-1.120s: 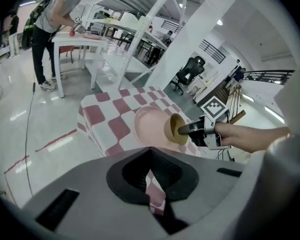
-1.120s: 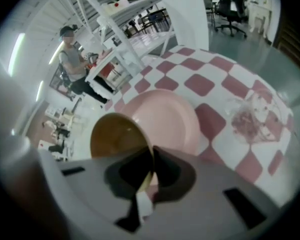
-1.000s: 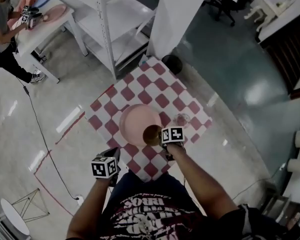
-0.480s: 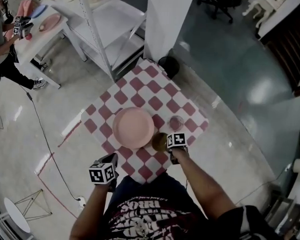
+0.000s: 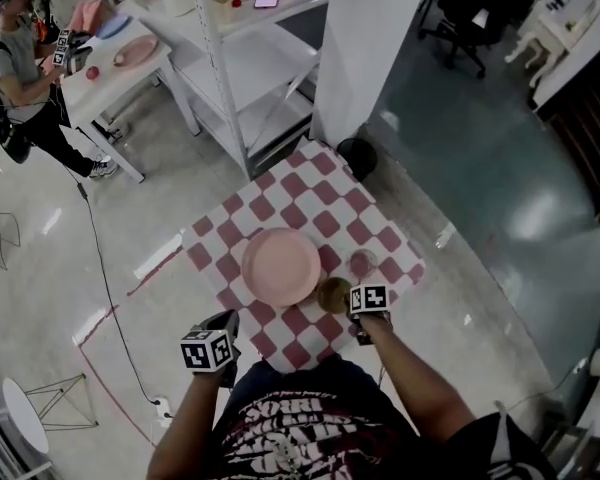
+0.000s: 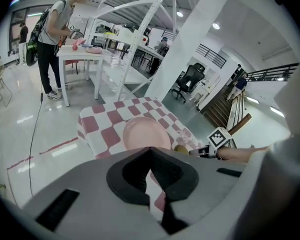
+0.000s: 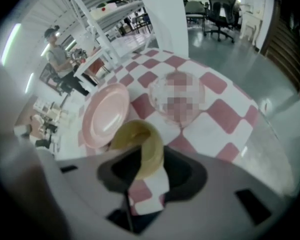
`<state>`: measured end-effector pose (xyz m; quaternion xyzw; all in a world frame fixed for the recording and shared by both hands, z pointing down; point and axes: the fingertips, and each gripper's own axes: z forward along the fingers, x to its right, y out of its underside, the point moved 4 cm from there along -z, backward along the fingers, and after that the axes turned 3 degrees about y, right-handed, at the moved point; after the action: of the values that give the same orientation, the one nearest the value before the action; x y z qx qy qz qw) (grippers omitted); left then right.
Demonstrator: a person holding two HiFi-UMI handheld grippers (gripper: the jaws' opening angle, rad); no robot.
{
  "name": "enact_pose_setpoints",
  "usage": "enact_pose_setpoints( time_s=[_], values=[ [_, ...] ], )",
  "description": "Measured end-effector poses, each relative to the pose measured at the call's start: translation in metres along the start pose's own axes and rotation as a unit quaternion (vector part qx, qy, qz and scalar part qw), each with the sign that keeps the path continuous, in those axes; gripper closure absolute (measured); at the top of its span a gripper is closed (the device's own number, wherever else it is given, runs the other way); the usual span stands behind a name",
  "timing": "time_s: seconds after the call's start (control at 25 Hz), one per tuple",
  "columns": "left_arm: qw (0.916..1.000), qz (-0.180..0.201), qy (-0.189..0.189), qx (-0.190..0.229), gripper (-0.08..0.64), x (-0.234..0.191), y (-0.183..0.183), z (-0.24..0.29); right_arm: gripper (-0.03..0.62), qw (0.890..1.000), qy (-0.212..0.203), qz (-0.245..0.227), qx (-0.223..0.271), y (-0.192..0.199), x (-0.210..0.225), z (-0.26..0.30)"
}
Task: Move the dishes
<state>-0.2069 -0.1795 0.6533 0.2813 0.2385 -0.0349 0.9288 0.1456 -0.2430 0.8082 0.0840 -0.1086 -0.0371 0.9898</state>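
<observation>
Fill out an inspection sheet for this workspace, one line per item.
Surface: small table, red-and-white checked cloth lying flat.
Job's things: pink plate mid-cloth; yellow bowl at its right; clear glass dish just beyond the bowl.
Clutter: nothing seen.
Grippers: right hand-held gripper has just been opening its jaws, which stand apart around the yellow bowl's rim without pressing on it. Left hand-held gripper is held off the table's near edge, jaws apparently together, nothing between them.
Cables: black cable across the floor at left.
Surroundings: white shelving rack, white pillar, another person at a far white table.
</observation>
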Motion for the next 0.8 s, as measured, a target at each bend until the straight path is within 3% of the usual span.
enact_pose_setpoints(
  time_s=[0.12, 0.2, 0.28, 0.4, 0.52, 0.64, 0.8],
  values=[
    [0.9997, 0.000, 0.003, 0.022, 0.532, -0.004, -0.014, -0.010, 0.431, 0.999, -0.017, -0.009, 0.032, 0.000, -0.012, -0.029],
    [0.9991, 0.004, 0.008, 0.040, 0.532, -0.003, -0.027, -0.018, 0.437, 0.996, -0.041, -0.013, 0.081, -0.006, -0.026, -0.057],
    [0.9969, 0.021, 0.025, 0.072, 0.532, 0.008, -0.046, -0.029, 0.538, 0.983, -0.082, -0.034, 0.160, -0.018, -0.050, -0.101],
    [0.9831, 0.075, 0.075, 0.150, 0.532, 0.040, -0.089, -0.052, 0.554, 0.943, -0.185, -0.060, 0.270, -0.039, -0.099, -0.176],
    [0.9511, 0.143, 0.136, 0.237, 0.532, 0.084, -0.129, -0.084, 0.557, 0.890, -0.269, -0.092, 0.356, -0.052, -0.151, -0.252],
    [0.9191, 0.190, 0.195, 0.285, 0.531, 0.126, -0.152, -0.108, 0.558, 0.848, -0.281, -0.149, 0.424, -0.056, -0.192, -0.316],
    [0.8968, 0.228, 0.249, 0.286, 0.531, 0.166, -0.161, -0.126, 0.558, 0.812, -0.258, -0.215, 0.478, -0.048, -0.233, -0.374]
  ],
)
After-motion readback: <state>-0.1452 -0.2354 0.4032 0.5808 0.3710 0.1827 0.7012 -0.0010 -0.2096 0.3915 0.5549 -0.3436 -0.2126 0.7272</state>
